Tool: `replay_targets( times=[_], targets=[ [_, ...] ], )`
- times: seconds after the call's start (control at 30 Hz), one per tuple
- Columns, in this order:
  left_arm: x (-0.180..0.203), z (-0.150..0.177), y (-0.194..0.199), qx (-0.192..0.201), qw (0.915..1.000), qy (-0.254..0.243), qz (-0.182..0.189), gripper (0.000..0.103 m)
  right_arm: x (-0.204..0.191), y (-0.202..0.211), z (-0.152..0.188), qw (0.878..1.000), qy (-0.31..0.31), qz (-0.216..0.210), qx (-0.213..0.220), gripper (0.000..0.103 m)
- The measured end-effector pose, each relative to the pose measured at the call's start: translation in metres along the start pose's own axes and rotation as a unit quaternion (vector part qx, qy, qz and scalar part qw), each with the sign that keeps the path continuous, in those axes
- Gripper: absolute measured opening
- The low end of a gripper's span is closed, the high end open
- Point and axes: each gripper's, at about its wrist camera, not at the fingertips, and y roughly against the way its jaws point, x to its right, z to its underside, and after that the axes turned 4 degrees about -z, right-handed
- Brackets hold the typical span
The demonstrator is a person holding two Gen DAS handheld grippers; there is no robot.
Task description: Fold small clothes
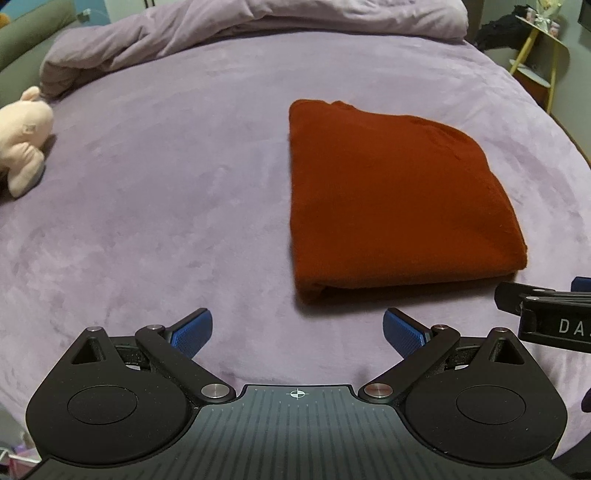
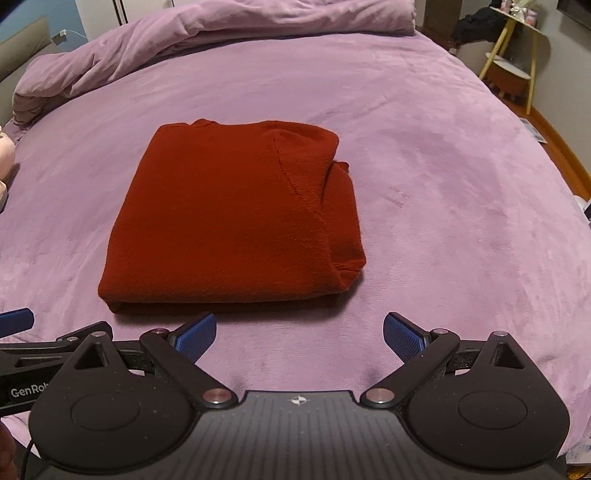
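Only the left view catches the plush toy [image 1: 23,138]; both tongs [image 1: 297,328] [image 2: 300,332] gape empty just short of the folded red sweater [image 2: 236,221].

plush toy [image 1: 24,140] cropped at left edge, shelf [image 2: 517,48] items too small to tell

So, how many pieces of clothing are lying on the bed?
1: the red sweater, folded, lies on the purple bed cover, just ahead of both open grippers. Nothing else shows, though the bunched duvet could hide something.
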Motion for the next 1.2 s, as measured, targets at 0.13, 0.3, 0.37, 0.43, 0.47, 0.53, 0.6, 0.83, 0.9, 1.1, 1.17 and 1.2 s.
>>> replay_targets(
  times=[0.13, 0.3, 0.37, 0.43, 0.47, 0.53, 0.6, 0.83, 0.9, 1.1, 1.17, 1.2],
  targets=[
    [0.0001, -0.0007, -0.0007, -0.004, 1.0, -0.001, -0.001, 0.101, -0.0011, 0.001, 0.0006, 1.0, 0.002, 0.002, 0.003, 0.097],
    [0.0008, -0.0006, -0.001, -0.008, 1.0, -0.001, 0.0, 0.101, -0.0016, 0.0015, 0.0007, 1.0, 0.002, 0.005, 0.001, 0.097],
    [0.0014, -0.0007, -0.0009, -0.009, 1.0, -0.001, 0.001, 0.101, -0.0015, 0.0019, 0.0006, 1.0, 0.001, 0.005, 0.001, 0.097],
    [0.0014, -0.0007, -0.0009, -0.009, 1.0, -0.001, 0.001, 0.101, -0.0011, 0.0022, 0.0006, 1.0, 0.0, 0.006, 0.001, 0.097],
    [0.0013, -0.0006, -0.0012, -0.009, 1.0, -0.001, 0.001, 0.101, -0.001, 0.0023, 0.0005, 1.0, -0.001, 0.005, 0.0, 0.097],
    [0.0012, -0.0005, -0.0012, -0.009, 1.0, 0.0, 0.001, 0.101, -0.0005, 0.0028, 0.0002, 1.0, -0.001, 0.004, 0.001, 0.097],
    [0.0011, -0.0003, -0.0014, -0.01, 0.9999, 0.0, 0.001, 0.101, 0.0004, 0.0031, 0.0004, 1.0, 0.0, 0.004, 0.002, 0.097],
    [0.0001, -0.0006, -0.0027, -0.015, 0.9999, 0.002, 0.004, 0.101, 0.001, 0.0035, 0.0003, 1.0, 0.0, 0.003, 0.001, 0.097],
    [0.0002, -0.0006, -0.003, -0.016, 0.9999, 0.001, 0.005, 0.101, 0.0009, 0.0035, 0.0002, 1.0, 0.001, 0.003, 0.001, 0.097],
    [0.0009, -0.0008, -0.0033, -0.017, 0.9998, -0.001, 0.005, 0.101, 0.001, 0.0042, 0.0003, 1.0, 0.0, 0.005, 0.0, 0.097],
    [0.0011, -0.0007, -0.0031, -0.017, 0.9998, -0.001, 0.005, 0.101, 0.0007, 0.0043, 0.0001, 1.0, -0.001, 0.006, 0.0, 0.097],
    [0.0011, -0.0008, -0.0032, -0.018, 0.9998, -0.001, 0.005, 0.101, 0.0002, 0.0042, 0.0002, 1.0, -0.001, 0.006, 0.001, 0.097]
  ],
)
